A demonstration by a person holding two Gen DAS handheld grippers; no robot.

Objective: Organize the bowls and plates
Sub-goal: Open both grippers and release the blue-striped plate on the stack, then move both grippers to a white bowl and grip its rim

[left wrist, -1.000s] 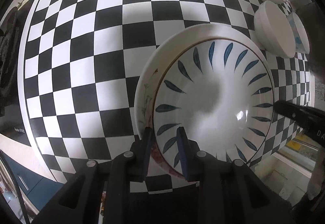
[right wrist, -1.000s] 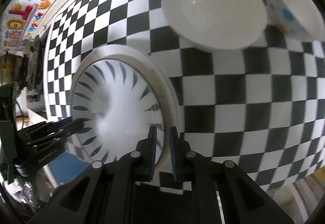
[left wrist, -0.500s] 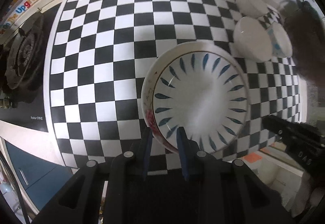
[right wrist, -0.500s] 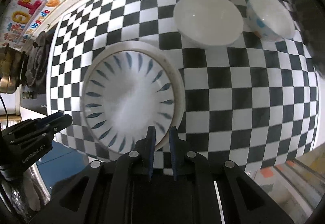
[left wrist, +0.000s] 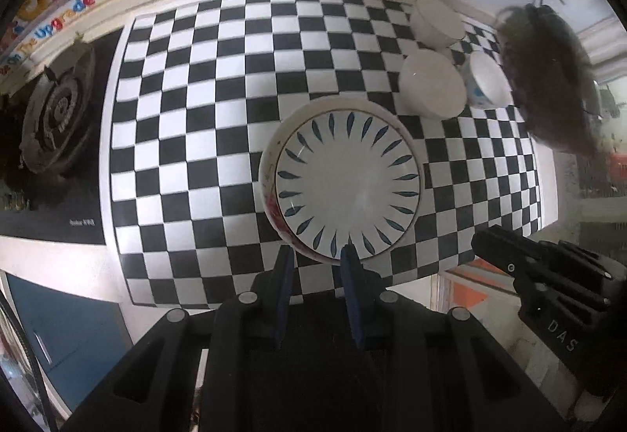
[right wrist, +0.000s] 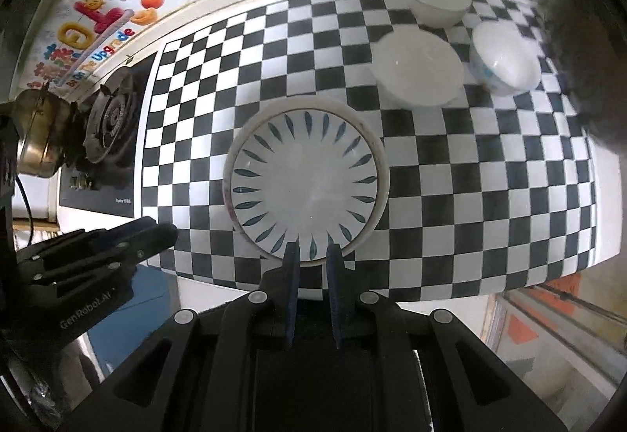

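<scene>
A white plate with blue leaf marks [left wrist: 348, 189] [right wrist: 305, 185] lies on a larger white plate [left wrist: 270, 165] [right wrist: 383, 157] on the checkered counter. Three bowls stand behind it to the right: a wide white bowl [left wrist: 431, 89] [right wrist: 417, 67], a second white bowl [left wrist: 437, 22] [right wrist: 437, 2] and a blue-patterned bowl [left wrist: 488, 85] [right wrist: 503, 59]. My left gripper [left wrist: 316, 253] hangs high above the stack's near rim, shut to a narrow gap and holding nothing. My right gripper [right wrist: 313, 249] hangs beside it in the same state, also empty. Each gripper appears in the other's view, the right gripper [left wrist: 484, 242] and the left gripper [right wrist: 164, 232].
A gas stove [left wrist: 58, 118] [right wrist: 111, 118] sits left of the checkered cloth, with a metal kettle [right wrist: 33, 138] beyond it. A dark fuzzy mass [left wrist: 548, 79] fills the right side by the bowls. The counter's front edge [right wrist: 431, 294] runs just below the plates.
Both grippers have risen well above the counter. The plates have stayed on the cloth and look smaller, and the stove, wall and bowls have come into view.
</scene>
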